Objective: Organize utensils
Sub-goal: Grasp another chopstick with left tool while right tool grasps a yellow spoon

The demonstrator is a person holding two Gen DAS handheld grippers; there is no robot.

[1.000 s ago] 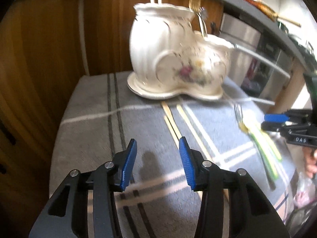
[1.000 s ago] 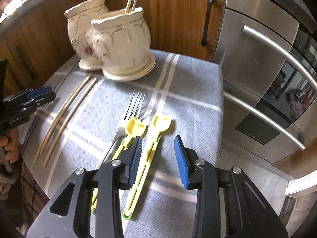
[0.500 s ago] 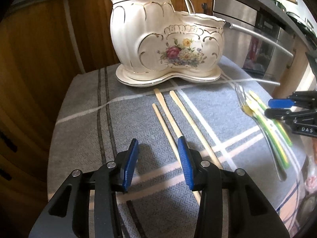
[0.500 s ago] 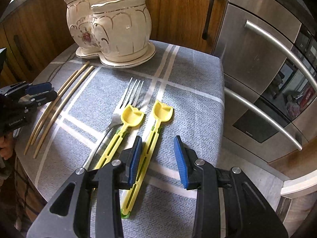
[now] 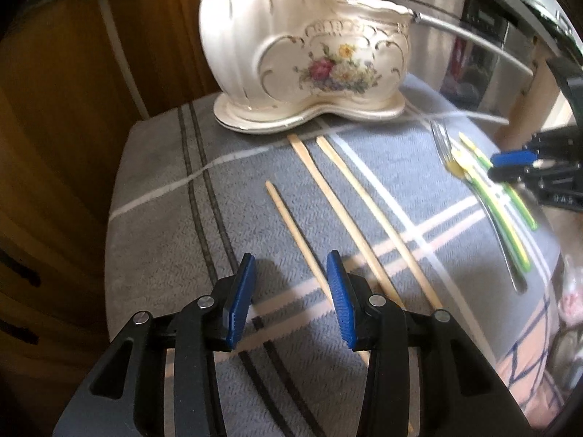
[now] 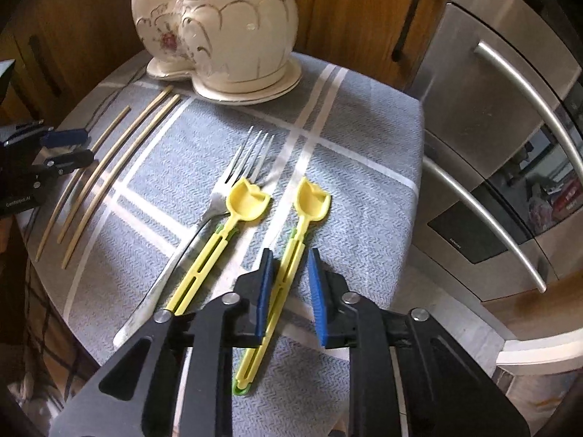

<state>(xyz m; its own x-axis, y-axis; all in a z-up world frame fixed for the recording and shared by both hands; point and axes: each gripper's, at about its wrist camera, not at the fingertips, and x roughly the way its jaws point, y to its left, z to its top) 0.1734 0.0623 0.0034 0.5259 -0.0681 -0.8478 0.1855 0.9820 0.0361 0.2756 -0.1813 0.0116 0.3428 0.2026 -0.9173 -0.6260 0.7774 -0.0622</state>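
A cream floral ceramic holder [image 5: 302, 54] stands at the back of the cloth, with utensil handles sticking out of it. Three wooden chopsticks [image 5: 335, 196] lie in front of it. My left gripper [image 5: 291, 291] is open, low over the shortest chopstick [image 5: 291, 225], which runs between its jaws close to the right pad. A metal fork [image 6: 247, 156] and two yellow spoons lie side by side. My right gripper [image 6: 289, 291] is closing over the handle of the right yellow spoon [image 6: 313, 200], which sits between the jaws beside the left pad; a gap still shows.
A grey cloth with white stripes [image 6: 364, 138] covers the small table, whose edges drop off on all sides. A steel appliance with long bar handles [image 6: 510, 145] stands to the right. Wooden cabinet doors [image 5: 54, 109] are behind and to the left.
Both grippers tipped further down toward the cloth. The right jaws narrowed around the right yellow spoon's handle. The left jaws kept their width, now over the short chopstick.
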